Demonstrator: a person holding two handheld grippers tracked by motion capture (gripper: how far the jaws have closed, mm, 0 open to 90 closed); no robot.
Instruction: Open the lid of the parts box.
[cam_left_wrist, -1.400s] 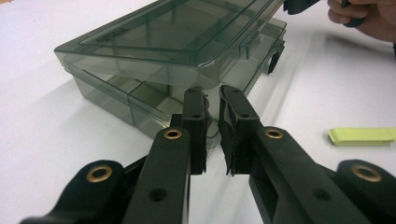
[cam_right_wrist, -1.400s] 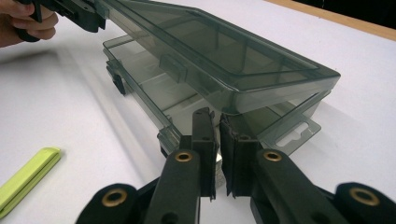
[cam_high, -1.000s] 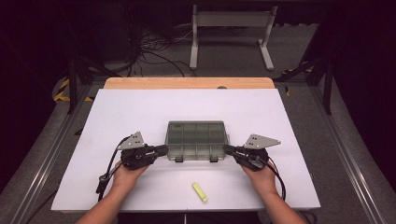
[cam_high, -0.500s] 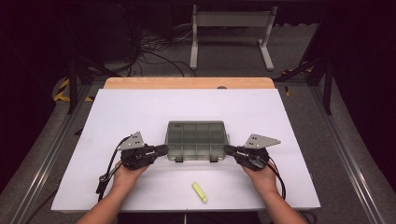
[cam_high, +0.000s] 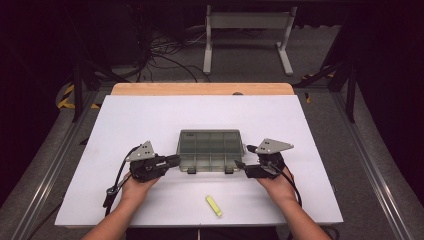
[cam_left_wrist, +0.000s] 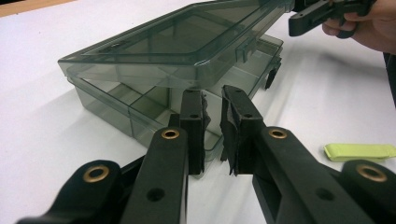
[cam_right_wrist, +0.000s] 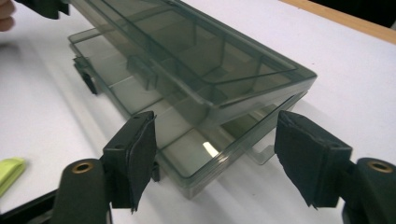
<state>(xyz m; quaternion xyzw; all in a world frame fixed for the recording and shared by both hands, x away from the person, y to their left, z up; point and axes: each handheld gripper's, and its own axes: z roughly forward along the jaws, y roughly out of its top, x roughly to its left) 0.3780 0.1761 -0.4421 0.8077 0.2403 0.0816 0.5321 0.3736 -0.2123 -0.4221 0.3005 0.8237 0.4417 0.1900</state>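
box (cam_high: 211, 150) lid ajar | left tongs (cam_high: 174, 159) narrow | right tongs (cam_high: 241, 164) spread

Left gripper (cam_left_wrist: 212, 126) bases cut off by the bottom edge, and its jaws cover part of the compartment box's (cam_left_wrist: 140, 100) near wall. Yellow-green piece (cam_right_wrist: 10, 172) is clipped at the left edge in the right gripper view (shape unreadable). Forearms (cam_high: 295, 220) run off the high view's bottom.
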